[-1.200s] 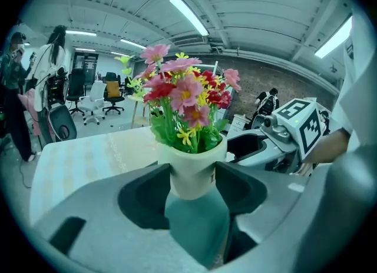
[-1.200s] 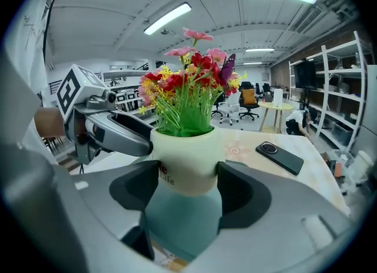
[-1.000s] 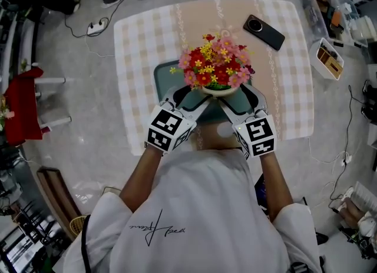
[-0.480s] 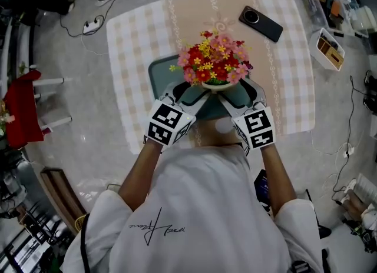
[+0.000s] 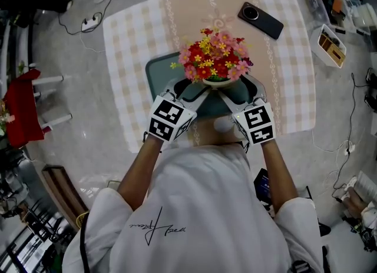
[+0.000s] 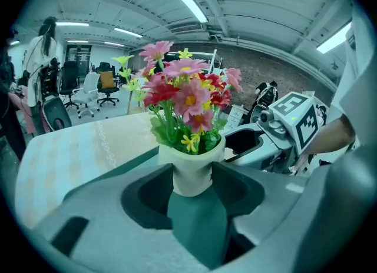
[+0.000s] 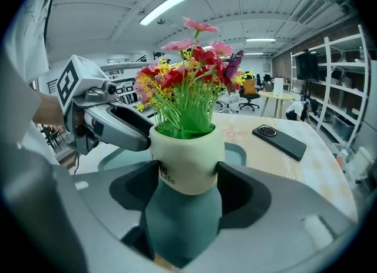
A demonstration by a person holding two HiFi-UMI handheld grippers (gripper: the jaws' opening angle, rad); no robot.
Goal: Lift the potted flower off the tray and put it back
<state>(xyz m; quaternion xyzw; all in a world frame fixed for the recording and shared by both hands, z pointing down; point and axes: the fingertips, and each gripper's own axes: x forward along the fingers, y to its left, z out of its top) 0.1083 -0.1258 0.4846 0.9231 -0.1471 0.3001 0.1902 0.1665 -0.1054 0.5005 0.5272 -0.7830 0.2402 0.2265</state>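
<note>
Potted flower (image 5: pixel 215 66) sits over the green tray (image 5: pixel 158 76), pinched from both sides to keep it upright (whether its base touches the tray, I can't tell). Left gripper (image 5: pixel 189 93) has just been tightening, pot between its jaws. Right gripper (image 5: pixel 238 92) clamps the pot too. Both forearms reach forward, grippers angled down, meeting under the blooms.

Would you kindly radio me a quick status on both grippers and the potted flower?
Left gripper, jaws just closing further, on potted flower. Right gripper shut on it too. Over tray, touchdown unclear. Phone well aside, path clear.
</note>
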